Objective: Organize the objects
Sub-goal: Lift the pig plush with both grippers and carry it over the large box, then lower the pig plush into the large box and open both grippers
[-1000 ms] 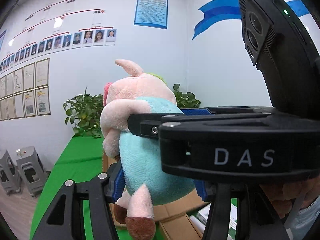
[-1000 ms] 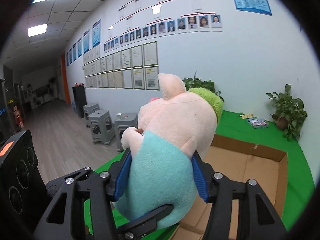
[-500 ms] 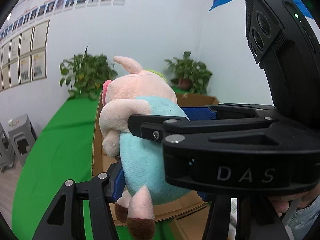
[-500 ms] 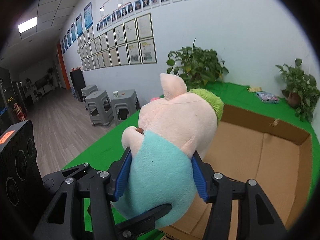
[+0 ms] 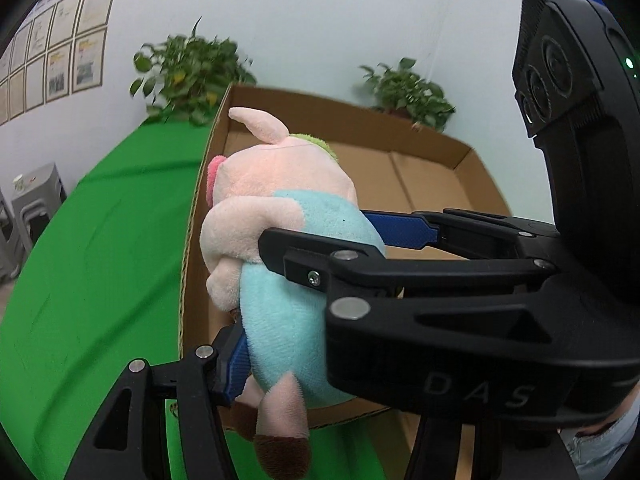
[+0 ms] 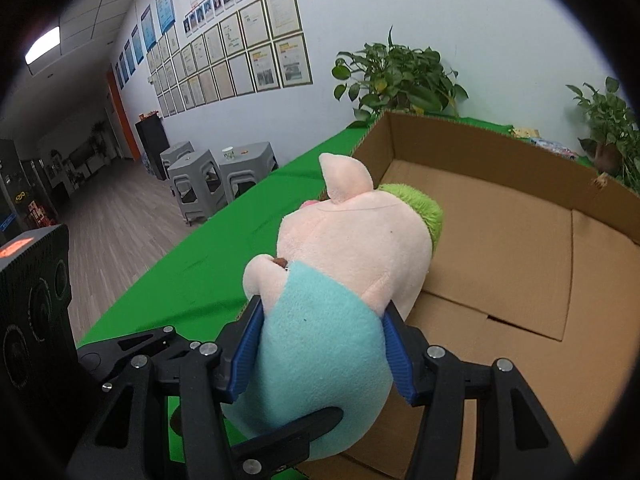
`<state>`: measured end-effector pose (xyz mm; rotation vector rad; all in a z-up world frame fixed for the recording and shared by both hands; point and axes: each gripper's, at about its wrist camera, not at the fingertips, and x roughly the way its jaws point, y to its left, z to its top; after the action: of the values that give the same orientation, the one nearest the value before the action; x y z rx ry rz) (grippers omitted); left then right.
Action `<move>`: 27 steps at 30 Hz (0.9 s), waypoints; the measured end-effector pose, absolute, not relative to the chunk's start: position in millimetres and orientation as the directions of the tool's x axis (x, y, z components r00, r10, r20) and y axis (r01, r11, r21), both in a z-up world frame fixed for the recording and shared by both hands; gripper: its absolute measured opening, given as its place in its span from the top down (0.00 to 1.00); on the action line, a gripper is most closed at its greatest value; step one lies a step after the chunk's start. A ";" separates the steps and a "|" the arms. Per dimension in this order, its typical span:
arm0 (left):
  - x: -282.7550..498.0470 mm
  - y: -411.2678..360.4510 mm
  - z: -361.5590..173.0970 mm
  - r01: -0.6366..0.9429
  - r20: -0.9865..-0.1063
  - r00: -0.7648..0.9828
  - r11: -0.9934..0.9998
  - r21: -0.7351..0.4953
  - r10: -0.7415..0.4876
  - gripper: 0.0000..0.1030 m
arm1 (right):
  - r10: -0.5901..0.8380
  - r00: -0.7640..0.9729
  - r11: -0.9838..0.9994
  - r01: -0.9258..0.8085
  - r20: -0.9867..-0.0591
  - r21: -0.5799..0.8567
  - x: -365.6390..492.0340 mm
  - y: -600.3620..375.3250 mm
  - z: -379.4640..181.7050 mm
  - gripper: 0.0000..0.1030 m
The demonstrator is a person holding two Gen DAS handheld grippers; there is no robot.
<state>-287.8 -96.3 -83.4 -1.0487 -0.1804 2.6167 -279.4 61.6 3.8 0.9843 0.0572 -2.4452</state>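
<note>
**Plush pig held by both grippers at the near-left corner of the cardboard box**

The plush pig [image 5: 296,280] hangs in the air above the near-left corner of the open cardboard box [image 5: 436,184], partly over the box's left wall and partly over its floor. The left gripper [image 5: 316,312] clamps the toy's turquoise body between its blue pads; the right gripper [image 6: 324,352] squeezes the same body from a crossing direction, its blue pads [image 6: 394,354] pressed into the fabric on both sides. Neither set of jaws has slack around the toy.

Inside the box, the brown floor lies bare from the pig to the far and right walls. Left of the box, the green table cover [image 5: 92,264] runs flat to its edge.

The left wrist view shows the pig's brown foot dangling below the box's near wall, and the right gripper's black frame crossing in front. The right wrist view alone shows grey stools [image 6: 208,184] standing on the floor left of the table, and two potted plants [image 6: 400,76] beyond the box's far wall.
</note>
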 end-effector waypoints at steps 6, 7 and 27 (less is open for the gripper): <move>-283.2 -107.1 -98.4 -0.218 -0.674 -0.655 -0.940 -0.264 0.341 0.42 | -0.437 -0.589 -0.872 0.462 -0.680 0.160 -281.5 59.0 -9.9 0.47; -286.0 -110.8 -97.8 -0.215 -0.675 -0.652 -0.938 -0.273 0.345 0.40 | -0.439 -0.586 -0.871 0.464 -0.681 0.163 -281.6 58.7 -10.6 0.47; -239.5 -139.9 -85.2 -0.114 -0.685 -0.691 -0.971 -0.210 0.230 0.37 | -0.413 -0.573 -0.893 0.408 -0.708 0.191 -288.7 53.1 -26.5 0.34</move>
<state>-239.5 -139.9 -85.2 -1.1316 -0.2246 2.7192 -288.7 53.1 -26.5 1.0997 -0.0086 -2.4379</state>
